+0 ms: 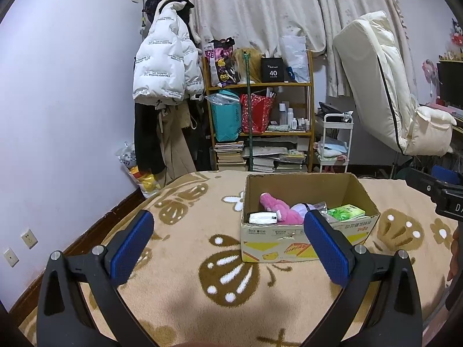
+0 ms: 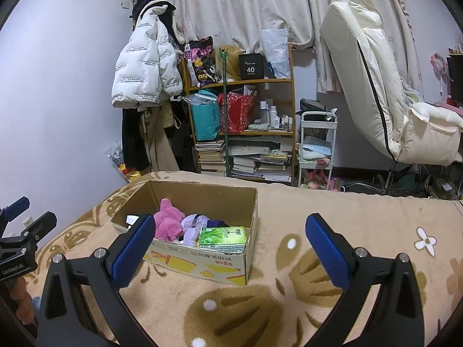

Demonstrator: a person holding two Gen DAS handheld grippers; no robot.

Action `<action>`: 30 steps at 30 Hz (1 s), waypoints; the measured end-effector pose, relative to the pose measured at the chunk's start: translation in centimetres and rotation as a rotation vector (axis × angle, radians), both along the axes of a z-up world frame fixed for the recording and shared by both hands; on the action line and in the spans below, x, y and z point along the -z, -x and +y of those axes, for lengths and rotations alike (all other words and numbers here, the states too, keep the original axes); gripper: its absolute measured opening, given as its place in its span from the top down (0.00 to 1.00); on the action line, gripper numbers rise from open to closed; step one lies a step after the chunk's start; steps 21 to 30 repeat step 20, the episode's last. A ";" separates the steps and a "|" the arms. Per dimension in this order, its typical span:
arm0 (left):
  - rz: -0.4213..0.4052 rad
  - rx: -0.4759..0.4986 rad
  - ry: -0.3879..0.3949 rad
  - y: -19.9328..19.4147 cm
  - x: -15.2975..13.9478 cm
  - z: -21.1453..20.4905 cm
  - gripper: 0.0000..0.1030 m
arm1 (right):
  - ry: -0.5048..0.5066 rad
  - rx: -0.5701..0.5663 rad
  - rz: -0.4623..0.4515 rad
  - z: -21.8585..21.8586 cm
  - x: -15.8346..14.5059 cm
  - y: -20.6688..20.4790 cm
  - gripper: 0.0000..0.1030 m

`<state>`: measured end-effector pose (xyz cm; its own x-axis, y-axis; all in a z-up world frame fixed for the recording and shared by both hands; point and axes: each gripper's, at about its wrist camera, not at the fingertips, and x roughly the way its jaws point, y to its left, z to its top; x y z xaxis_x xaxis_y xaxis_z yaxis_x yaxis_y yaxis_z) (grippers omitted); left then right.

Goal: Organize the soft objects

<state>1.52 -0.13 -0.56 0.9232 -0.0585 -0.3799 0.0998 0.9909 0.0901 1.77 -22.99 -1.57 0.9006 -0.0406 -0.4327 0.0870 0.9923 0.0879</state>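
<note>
Both grippers are held above a bed covered by a beige blanket (image 1: pixel 185 260) with a brown flower pattern. The left gripper (image 1: pixel 228 241) has its blue-padded fingers spread wide with nothing between them. The right gripper (image 2: pixel 230 244) is likewise spread wide and empty. Part of the left gripper also shows at the left edge of the right wrist view, and part of the right gripper at the right edge of the left wrist view.

An open cardboard box (image 2: pixel 202 266) rests on the blanket, ahead of both grippers. Inside it lie a pink plush toy (image 2: pixel 167 221), a pale lilac soft item (image 2: pixel 194 225) just beside the toy, and a green tissue pack (image 2: pixel 224 235) at the box's near right corner as seen from the right wrist. A small white and black packet (image 1: pixel 262 217) sits in the near left corner in the left wrist view. Neither gripper touches the box or its contents.

Beyond the bed stand a wooden shelf (image 1: pixel 260 85) loaded with bags, bottles and books, a white puffer jacket (image 1: pixel 166 60) hanging on the wall, and a cream reclining chair (image 2: pixel 376 86).
</note>
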 end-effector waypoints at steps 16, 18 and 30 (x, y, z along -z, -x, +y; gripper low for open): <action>0.010 0.003 -0.002 0.1 0.2 -0.2 0.01 | 0.007 0.006 -0.005 0.6 0.2 -0.1 0.00; 0.010 -0.006 -0.012 -0.1 0.2 -0.3 0.01 | 0.003 0.001 -0.001 0.6 0.3 -0.1 0.00; 0.011 -0.003 -0.010 -0.1 0.2 -0.2 0.01 | 0.007 0.002 0.000 0.8 0.2 0.0 0.00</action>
